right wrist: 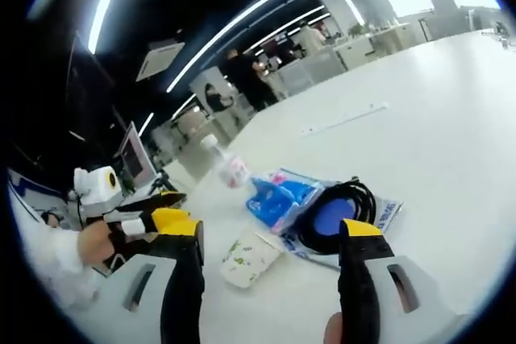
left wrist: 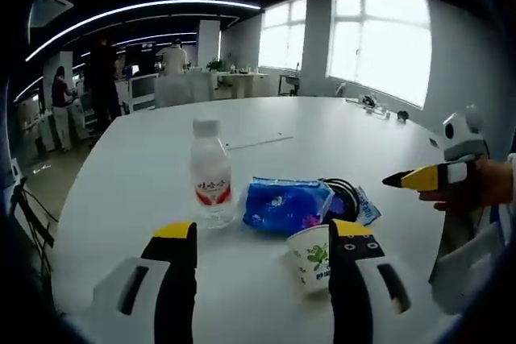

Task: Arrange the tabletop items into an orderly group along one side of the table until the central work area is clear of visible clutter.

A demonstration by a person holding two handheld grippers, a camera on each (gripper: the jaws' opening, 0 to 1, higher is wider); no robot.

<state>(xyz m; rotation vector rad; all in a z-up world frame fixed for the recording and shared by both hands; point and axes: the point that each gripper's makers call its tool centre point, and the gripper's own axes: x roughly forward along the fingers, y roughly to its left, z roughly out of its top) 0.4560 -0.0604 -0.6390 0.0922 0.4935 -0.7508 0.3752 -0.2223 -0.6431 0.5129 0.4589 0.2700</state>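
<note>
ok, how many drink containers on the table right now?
2. A plastic water bottle stands upright left of the blue packet. A paper cup lies tipped over in front of that packet, beside the left tool. The coiled black cable could hide something small.

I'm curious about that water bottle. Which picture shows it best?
The left gripper view: the water bottle stands upright and near, its white cap and red label plain. In the right gripper view the bottle looks small, tilted and farther off, behind the blue packet.
</note>
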